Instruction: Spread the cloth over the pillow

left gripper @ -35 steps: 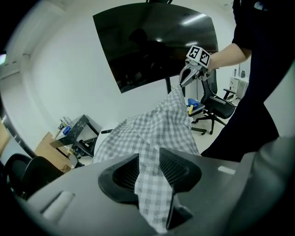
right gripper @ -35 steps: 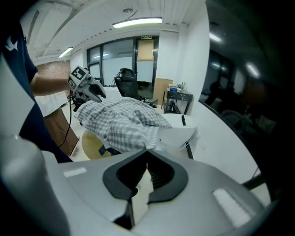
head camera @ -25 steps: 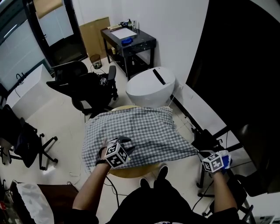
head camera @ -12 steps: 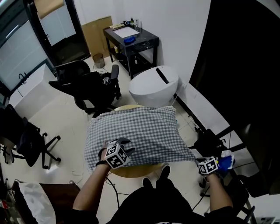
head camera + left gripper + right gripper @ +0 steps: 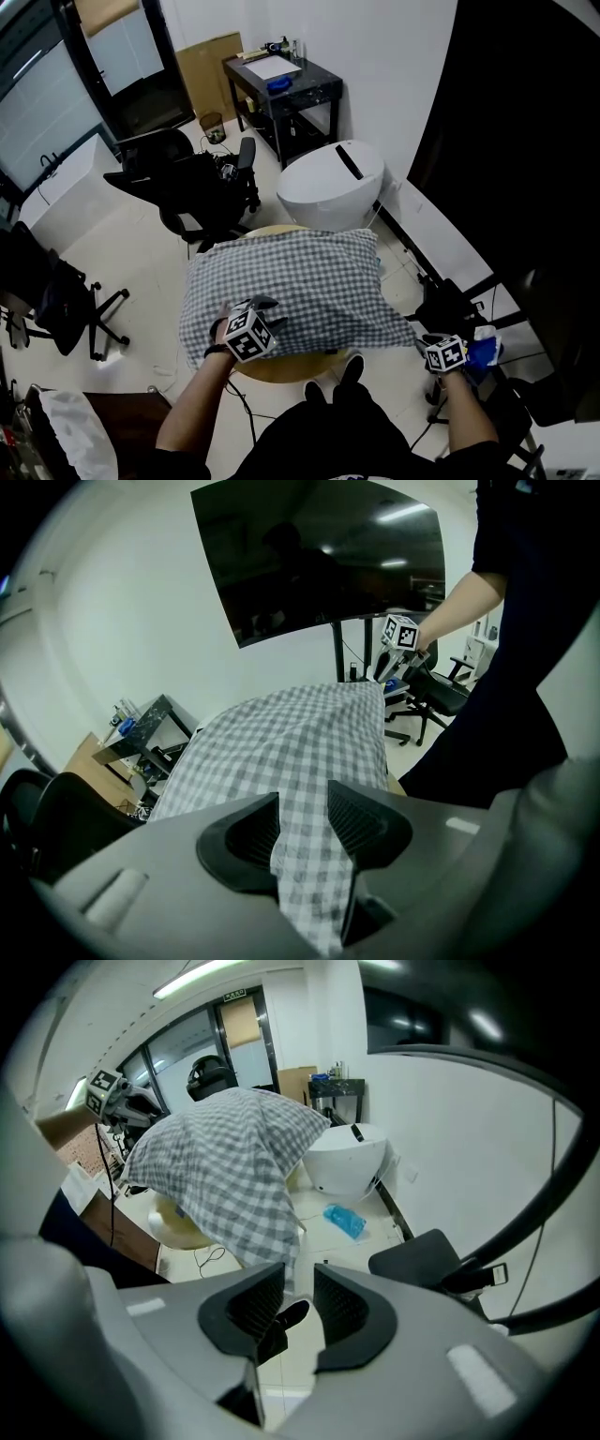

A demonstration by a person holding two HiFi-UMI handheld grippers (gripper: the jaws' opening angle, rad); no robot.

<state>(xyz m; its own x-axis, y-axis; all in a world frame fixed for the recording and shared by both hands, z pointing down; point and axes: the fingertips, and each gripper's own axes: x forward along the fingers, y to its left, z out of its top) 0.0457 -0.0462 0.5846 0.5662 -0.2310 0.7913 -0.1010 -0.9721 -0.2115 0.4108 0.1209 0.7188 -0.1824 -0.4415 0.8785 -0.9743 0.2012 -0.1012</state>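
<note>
Grippers, read left to right. At 7 o'clock of the cloth (image 5: 291, 281), my left gripper (image 5: 262, 305) is clamped on the near hem. In the left gripper view the checked fabric runs straight down between its two pads and fills the gap.

The cloth itself lies as a rounded mound on the round table (image 5: 281, 367), reaching from 7 o'clock across to 4 o'clock. I take the pillow to be the bulk beneath it, since no bare part of it shows from above.

At 4 o'clock my right gripper (image 5: 429, 342) has just been opening its jaws. In the right gripper view they stand apart, and the cloth's corner hangs slack at their mouth without being pinched. Deeper between them only floor and the toe of my shoe (image 5: 284, 1319) show. That hand also sits lower than it did a second ago, with the corner drawn down beside the table edge.

Meaning for the task, as I judge it: the right side is laid and let go, and the spread is nearly finished. What remains is to free the left hem and perhaps smooth it flat.
</note>
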